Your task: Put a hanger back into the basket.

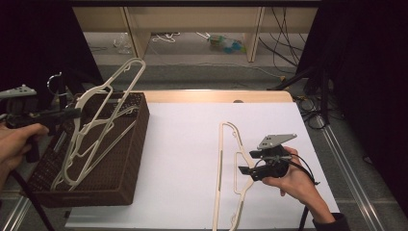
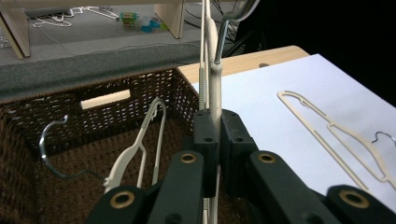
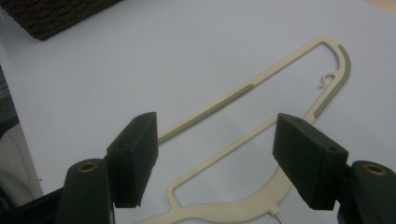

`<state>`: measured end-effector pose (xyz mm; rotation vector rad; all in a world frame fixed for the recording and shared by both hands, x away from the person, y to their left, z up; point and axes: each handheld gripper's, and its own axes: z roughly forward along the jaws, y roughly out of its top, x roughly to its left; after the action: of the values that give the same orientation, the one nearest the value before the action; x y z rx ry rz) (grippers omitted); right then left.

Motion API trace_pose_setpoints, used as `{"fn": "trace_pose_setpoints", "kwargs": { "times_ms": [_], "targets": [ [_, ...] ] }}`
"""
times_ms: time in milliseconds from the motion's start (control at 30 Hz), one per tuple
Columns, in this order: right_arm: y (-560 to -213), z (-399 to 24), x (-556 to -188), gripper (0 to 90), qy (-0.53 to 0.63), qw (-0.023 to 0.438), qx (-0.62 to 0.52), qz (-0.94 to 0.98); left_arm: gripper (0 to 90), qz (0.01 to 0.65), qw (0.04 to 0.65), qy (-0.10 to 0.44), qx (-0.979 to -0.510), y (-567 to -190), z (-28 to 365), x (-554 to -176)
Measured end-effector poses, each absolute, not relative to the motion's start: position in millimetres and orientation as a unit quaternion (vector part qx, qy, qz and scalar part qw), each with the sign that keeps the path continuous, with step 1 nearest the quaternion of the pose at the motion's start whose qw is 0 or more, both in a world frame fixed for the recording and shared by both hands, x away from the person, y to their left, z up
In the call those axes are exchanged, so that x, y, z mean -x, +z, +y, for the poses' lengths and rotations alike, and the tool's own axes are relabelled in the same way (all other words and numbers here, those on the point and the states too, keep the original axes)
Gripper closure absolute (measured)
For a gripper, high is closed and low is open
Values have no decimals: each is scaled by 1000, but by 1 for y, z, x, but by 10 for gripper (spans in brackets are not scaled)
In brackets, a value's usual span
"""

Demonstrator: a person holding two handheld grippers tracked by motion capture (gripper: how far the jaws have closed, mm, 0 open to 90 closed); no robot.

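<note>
My left gripper (image 1: pixel 76 113) is shut on the neck of a cream hanger (image 1: pixel 126 72), just below its metal hook (image 1: pixel 54 81). That hanger stands tilted over a brown wicker basket (image 1: pixel 137 139), one arm poking up past the far rim. In the left gripper view the jaws (image 2: pixel 218 135) pinch the neck (image 2: pixel 215 88). Another cream hanger (image 2: pixel 140 144) lies inside the basket (image 2: pixel 56 109). My right gripper (image 1: pixel 249 162) hovers open over a third cream hanger (image 1: pixel 222 159) lying flat on the white table. In the right gripper view that hanger (image 3: pixel 261 93) lies below the spread jaws (image 3: pixel 215 149).
The white table top (image 1: pixel 183 144) runs from the basket to the right edge, with a wooden strip (image 1: pixel 216 96) along the far side. Beyond it are floor, shelf legs and loose cables (image 1: pixel 284 43). Black drapes close both sides.
</note>
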<state>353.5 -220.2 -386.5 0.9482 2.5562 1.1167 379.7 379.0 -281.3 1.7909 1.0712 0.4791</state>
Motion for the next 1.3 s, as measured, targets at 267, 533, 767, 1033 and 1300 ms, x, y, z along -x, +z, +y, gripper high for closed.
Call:
{"fn": "trace_pose_setpoints", "kwargs": {
  "times_ms": [267,533,767,1033,1300],
  "targets": [
    [-385,-223,-354,320,377,103,-316,864,864,447,463,192,-741,-299,392,-381],
    [-385,-225,-353,317,379,100,-315,864,864,445,443,182,-757,-321,401,-383],
    [-384,-225,-353,317,377,98,-317,865,863,480,430,160,-748,-335,403,-381],
    [-384,-225,-353,318,377,97,-317,865,863,484,421,157,-751,-344,405,-381],
    [-385,-226,-353,317,375,98,-315,866,858,515,406,146,-741,-358,410,-386]
  ]
}}
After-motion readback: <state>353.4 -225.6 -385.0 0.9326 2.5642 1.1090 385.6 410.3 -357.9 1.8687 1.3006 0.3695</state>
